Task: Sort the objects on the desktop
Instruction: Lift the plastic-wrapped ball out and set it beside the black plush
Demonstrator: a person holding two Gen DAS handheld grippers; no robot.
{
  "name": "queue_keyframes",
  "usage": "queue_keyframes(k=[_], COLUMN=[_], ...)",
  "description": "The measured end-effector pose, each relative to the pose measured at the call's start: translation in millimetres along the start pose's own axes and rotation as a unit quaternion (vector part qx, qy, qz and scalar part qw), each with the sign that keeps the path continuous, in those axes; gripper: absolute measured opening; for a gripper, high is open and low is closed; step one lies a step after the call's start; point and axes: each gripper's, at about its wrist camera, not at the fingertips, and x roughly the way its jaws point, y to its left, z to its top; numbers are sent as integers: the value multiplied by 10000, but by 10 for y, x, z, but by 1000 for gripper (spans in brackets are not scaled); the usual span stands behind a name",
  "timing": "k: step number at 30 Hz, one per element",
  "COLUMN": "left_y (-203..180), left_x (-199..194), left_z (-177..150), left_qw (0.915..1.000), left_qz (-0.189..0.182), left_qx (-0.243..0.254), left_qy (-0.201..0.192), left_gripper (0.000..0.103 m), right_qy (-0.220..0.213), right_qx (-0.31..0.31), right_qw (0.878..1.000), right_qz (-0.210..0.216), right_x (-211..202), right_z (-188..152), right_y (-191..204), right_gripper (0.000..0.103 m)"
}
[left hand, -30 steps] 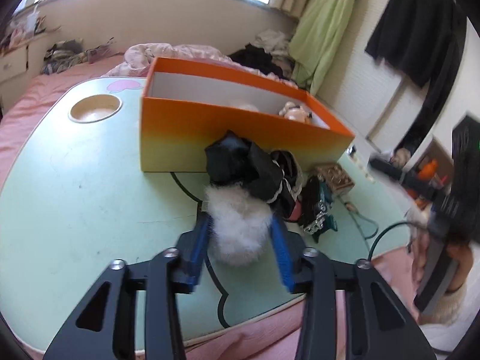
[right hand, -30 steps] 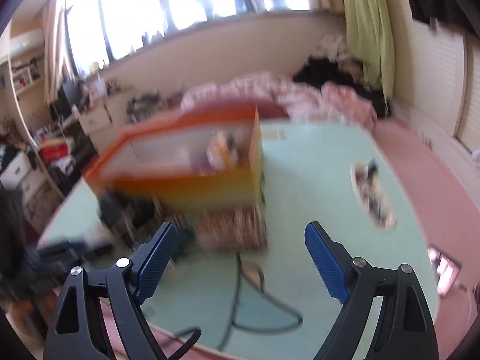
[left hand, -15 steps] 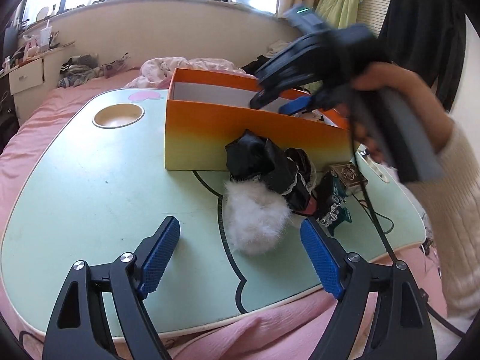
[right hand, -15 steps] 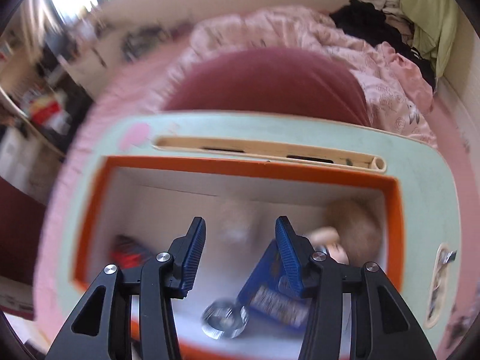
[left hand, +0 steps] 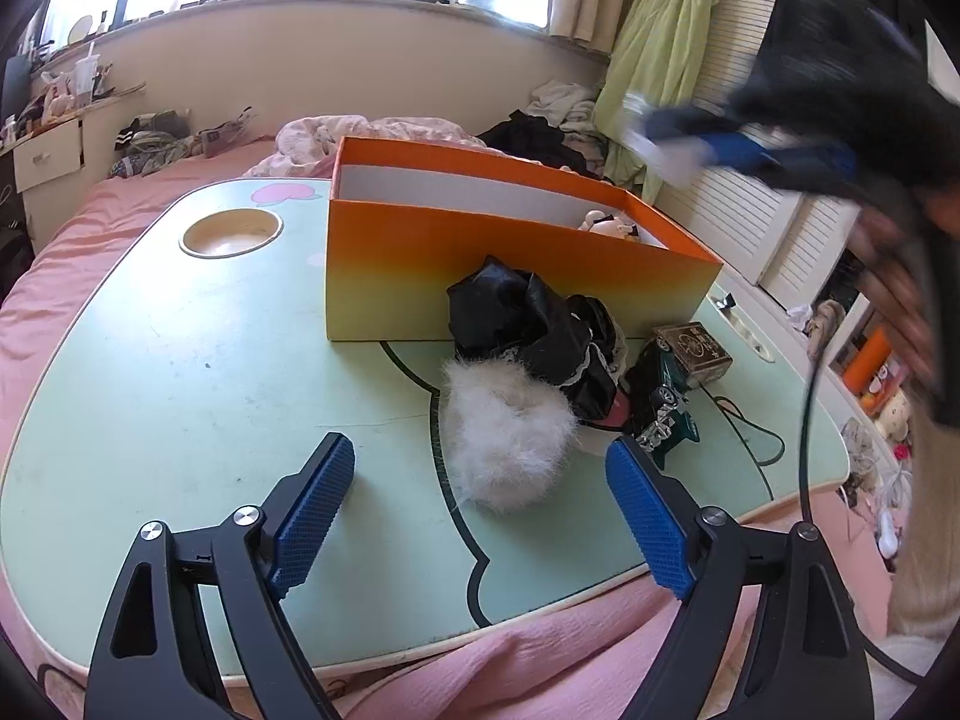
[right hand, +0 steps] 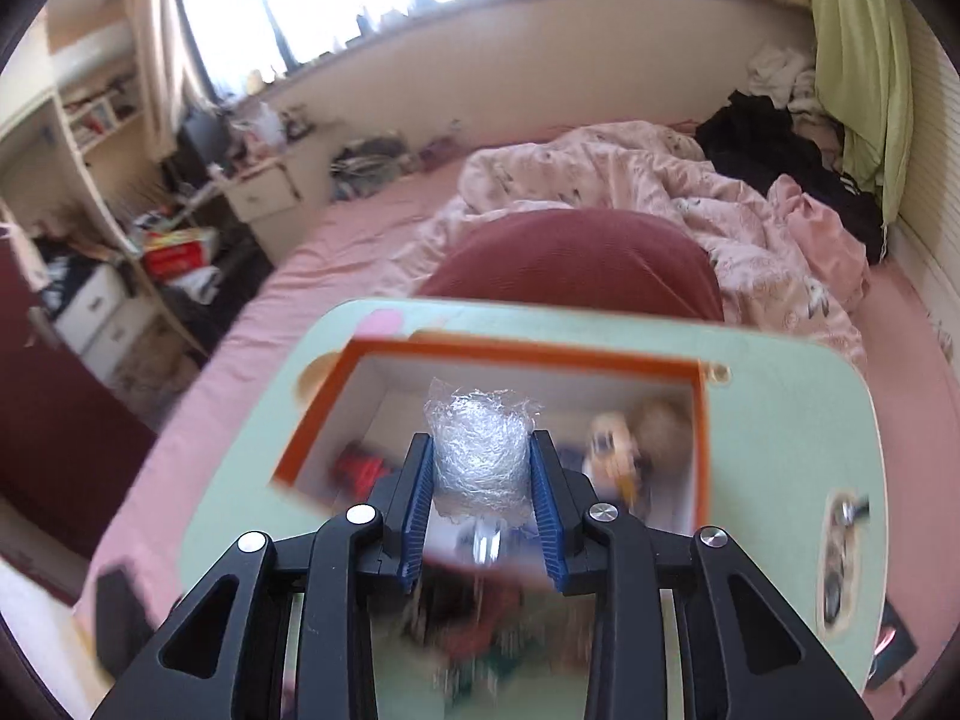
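Above the orange box (right hand: pixel 522 354), right tool (right hand: pixel 483 474) closing on crinkled plastic wad (right hand: pixel 480 444), left tool (left hand: pixel 480 480) opening, empty, no legible writing.

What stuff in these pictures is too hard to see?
- Left wrist view: the right gripper is a motion-smeared streak, so what it holds is unclear there.
- Left wrist view: the orange box near wall hides most of its contents; only a small toy's top shows.
- Right wrist view: things inside the box are blurred behind the crinkly clear wad that the closing pads touch.
- Right wrist view: the table's near items are smeared.
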Motion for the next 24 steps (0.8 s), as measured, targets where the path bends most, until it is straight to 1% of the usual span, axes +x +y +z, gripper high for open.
queue_keyframes(k=[2,4,6,7,8,9,10,11,12,13,14,16,20,22,23,24], left_y=[-20,-30,-41,-47,-44,-38,-34,-32,-34,-38,-45,-65,-142,-201,-209,-234], left_x=[3,11,8,-3,-6,-6,-9,-11,-10,-7,-6,4,40,76,88,107], left_z=[-4,-3,-8,-15,-17,-16,-12,-16,-17,-16,-17,-18,-17,-26,-23,-26], left_qw=[10000,10000,10000,10000,10000,10000,10000,10000,10000,10000,10000,9999,9988,9973,9967,9957], left_qz=[24,55,70,61,48,31,18,14,21,36,54,113,353,535,587,668], left_qx=[17,44,62,66,58,46,37,34,39,49,64,111,309,476,524,599], left_qy=[6,16,18,16,10,4,-2,-5,-4,1,5,24,99,167,190,215], left_gripper=[86,86,87,87,87,87,87,87,87,87,87,87,87,87,87,87], right_qy=[285,539,655,675,580,394,151,-151,-401,-587,-639,-502,28,69,-96,-114], right_qx=[136,317,365,370,460,583,692,778,791,712,514,174,-243,-401,-485,-514], right_qw=[9992,9978,9972,9970,9972,9972,9965,9957,9954,9956,9966,9982,9972,9941,9918,9903], right_qz=[234,207,-46,-89,42,255,448,476,350,152,-48,-265,-700,-1007,-1177,-1283], right_x=[45,201,392,463,496,479,422,312,214,116,39,-31,90,208,221,245], right_z=[-179,-315,-392,-422,-427,-424,-431,-457,-507,-570,-645,-812,-1197,-1311,-1353,-1379], right_y=[-7,-30,-43,-49,-66,-99,-130,-157,-157,-170,-161,-168,-186,-184,-162,-147], right_gripper=[31,31,31,32,33,38,44,63,78,81,81,81,81,81,82,85])
